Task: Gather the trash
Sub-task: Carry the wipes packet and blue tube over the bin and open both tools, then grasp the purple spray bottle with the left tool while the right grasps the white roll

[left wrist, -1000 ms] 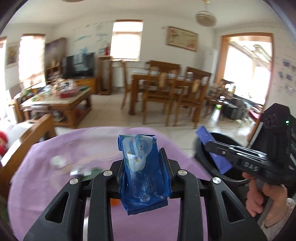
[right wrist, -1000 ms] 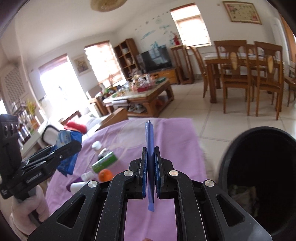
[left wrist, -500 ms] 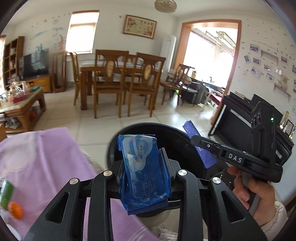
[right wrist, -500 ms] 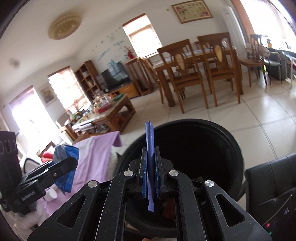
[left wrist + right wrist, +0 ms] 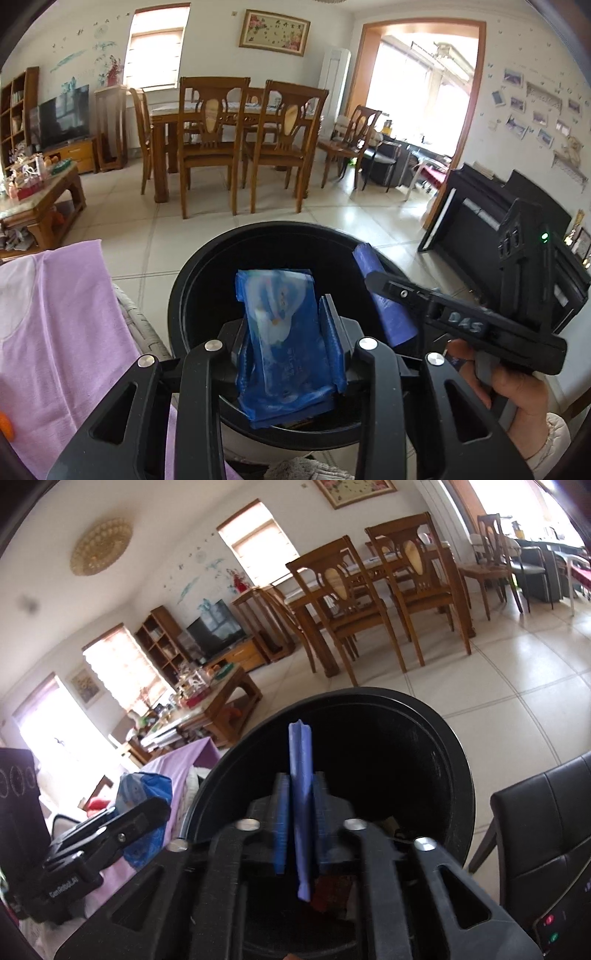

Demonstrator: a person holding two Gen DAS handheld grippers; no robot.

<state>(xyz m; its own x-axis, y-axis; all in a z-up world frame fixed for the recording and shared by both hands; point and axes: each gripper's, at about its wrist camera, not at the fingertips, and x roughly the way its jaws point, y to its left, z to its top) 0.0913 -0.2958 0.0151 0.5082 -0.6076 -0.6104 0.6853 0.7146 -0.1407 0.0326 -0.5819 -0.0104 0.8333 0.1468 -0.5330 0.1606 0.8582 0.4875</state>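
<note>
Both grippers over the black bin [image 5: 192,295], drop step under way. Left gripper [image 5: 288,343] jaws have just been opening; blue wrapper [image 5: 284,339] sits between them, pad at 3 o'clock looks off it, release starting. Right gripper [image 5: 299,812] jaws have just been opening too, gaps show both sides of the purple strip [image 5: 301,782], not dropped yet. Some trash already lies in the bin. An orange item [image 5: 5,424] remains on the purple-covered worktop [image 5: 55,332] at 9 o'clock.
</note>
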